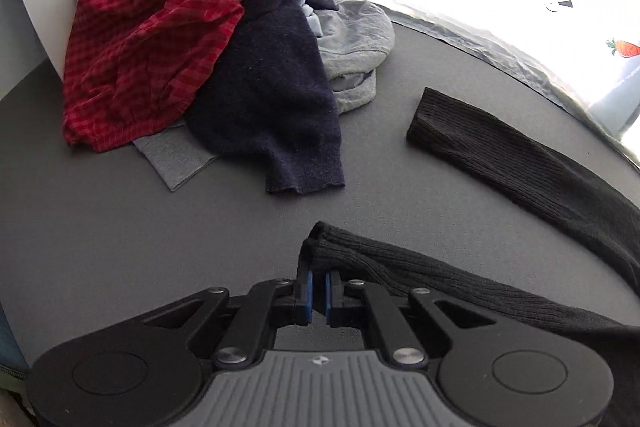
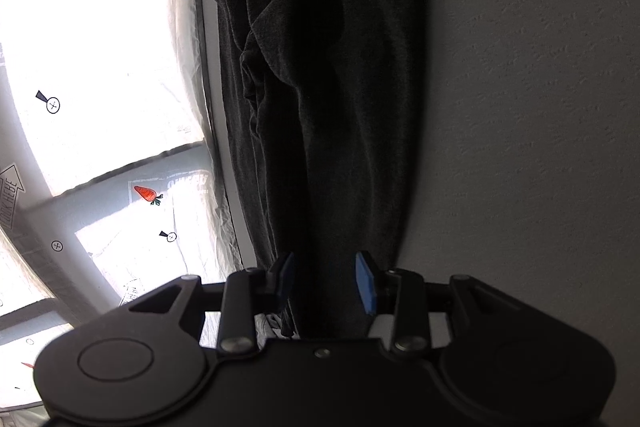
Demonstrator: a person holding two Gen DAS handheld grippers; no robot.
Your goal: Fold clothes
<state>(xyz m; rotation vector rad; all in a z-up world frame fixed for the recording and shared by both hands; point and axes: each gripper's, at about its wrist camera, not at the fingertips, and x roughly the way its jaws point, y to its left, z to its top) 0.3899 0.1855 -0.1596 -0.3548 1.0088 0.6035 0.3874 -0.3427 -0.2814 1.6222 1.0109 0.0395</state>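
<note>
A black ribbed sweater lies on the grey table. In the left wrist view one sleeve [image 1: 520,163] lies flat at the right. My left gripper [image 1: 319,289] is shut on the cuff of the other sleeve [image 1: 332,247], near the table's front. In the right wrist view the sweater's body [image 2: 328,87] runs away from me along the table edge. My right gripper [image 2: 326,283] is open, its blue pads [image 2: 366,283] either side of the fabric, which passes between them.
A pile of clothes sits at the back left: a red checked garment [image 1: 160,35], a navy sweater [image 1: 272,99], a light grey one [image 1: 352,43] and a grey piece [image 1: 172,159]. A white sheet with printed marks and a carrot [image 2: 146,194] lies beyond the table edge.
</note>
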